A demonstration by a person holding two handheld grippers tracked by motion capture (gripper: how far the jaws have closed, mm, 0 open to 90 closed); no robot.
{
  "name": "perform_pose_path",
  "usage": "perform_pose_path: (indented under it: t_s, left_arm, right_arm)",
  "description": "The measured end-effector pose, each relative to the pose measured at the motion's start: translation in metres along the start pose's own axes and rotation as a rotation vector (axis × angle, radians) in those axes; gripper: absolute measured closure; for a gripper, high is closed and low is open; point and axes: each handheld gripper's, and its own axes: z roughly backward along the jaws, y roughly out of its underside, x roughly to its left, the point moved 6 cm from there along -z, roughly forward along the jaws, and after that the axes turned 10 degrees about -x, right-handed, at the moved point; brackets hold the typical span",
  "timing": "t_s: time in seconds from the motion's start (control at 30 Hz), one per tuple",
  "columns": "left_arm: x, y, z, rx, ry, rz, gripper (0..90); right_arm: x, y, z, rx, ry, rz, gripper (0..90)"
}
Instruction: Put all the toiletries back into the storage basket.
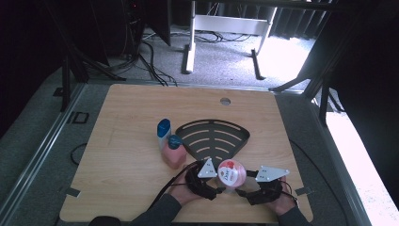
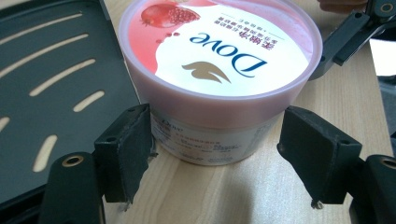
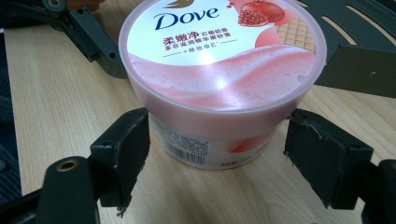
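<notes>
Dove tub point(image 1: 231, 172) is sitting upright on the desk point(image 1: 131, 188), just beside the black slotted tray point(image 1: 214, 136), lid up, its axis vertical. I'm bracketing it with both tools: left tool point(image 2: 217, 154) and right tool point(image 3: 217, 156) are both spread wide around the lower wall, barely touching. I'd say squeeze below the lid rim, evenly, so it isn't tipping.

Tub lid point(image 3: 219, 51): we read "Dove" in dark blue script, with Chinese lines beneath, the largest being "柔嫩净". Tub side label point(image 3: 189, 144): we note a barcode and small print, too fine to read.
</notes>
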Motion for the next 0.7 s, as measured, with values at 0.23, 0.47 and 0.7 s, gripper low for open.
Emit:
perform_pose_path:
  t_s: [0.23,0.47,0.7]
  left_arm:
    - [-0.0005,-0.0006,-0.0002,0.003,-0.006,-0.011,25.4]
    - [-0.0014,-0.0013,-0.0001,0.009,-0.008,-0.009,25.6]
    - [-0.0030,-0.0023,-0.0002,0.017,-0.013,-0.012,25.8]
  right_arm:
    - [0.0006,-0.0008,-0.0001,0.008,0.005,-0.002,22.2]
    - [0.0013,-0.0013,0.0001,0.014,0.007,-0.001,22.1]
    - [0.0026,-0.0027,0.0013,0.026,0.020,0.013,21.8]
